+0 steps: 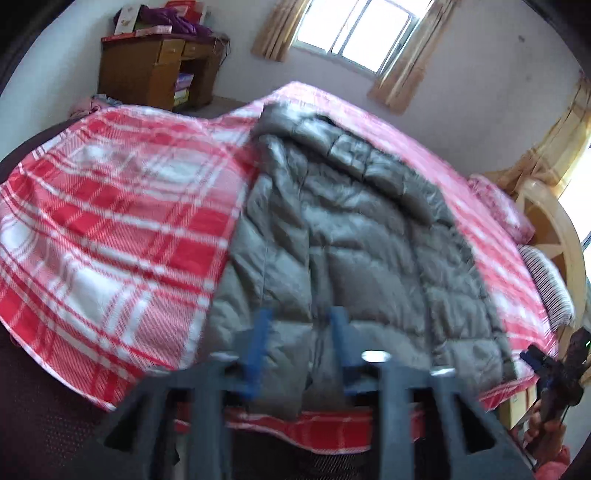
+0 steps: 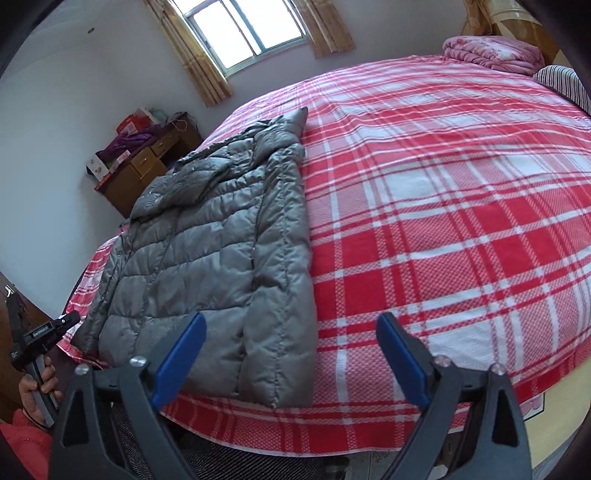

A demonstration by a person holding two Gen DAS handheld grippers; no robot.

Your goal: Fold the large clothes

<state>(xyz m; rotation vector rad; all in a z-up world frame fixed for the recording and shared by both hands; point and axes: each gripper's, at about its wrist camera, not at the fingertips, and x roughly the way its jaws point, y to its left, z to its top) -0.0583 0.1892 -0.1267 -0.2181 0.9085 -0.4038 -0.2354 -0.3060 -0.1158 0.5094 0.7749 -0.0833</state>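
Note:
A grey quilted puffer jacket (image 2: 221, 240) lies lengthwise on the red and white plaid bed sheet (image 2: 443, 221), its hood toward the far side and its hem at the near edge. In the blurred left wrist view the jacket (image 1: 351, 229) fills the middle. My left gripper (image 1: 299, 341) stands partly open over the hem, with grey fabric showing in the gap between its blue fingers (image 1: 260, 343). My right gripper (image 2: 291, 354) is wide open just above the hem's right corner, its pads clear of the fabric.
A wooden desk (image 2: 147, 166) piled with boxes and purple cloth stands by the far wall under a curtained window (image 2: 247, 29). A folded pink quilt (image 2: 491, 51) and a striped pillow (image 2: 561, 85) lie at the bed's head. A hand (image 2: 33, 391) grips the other tool's handle.

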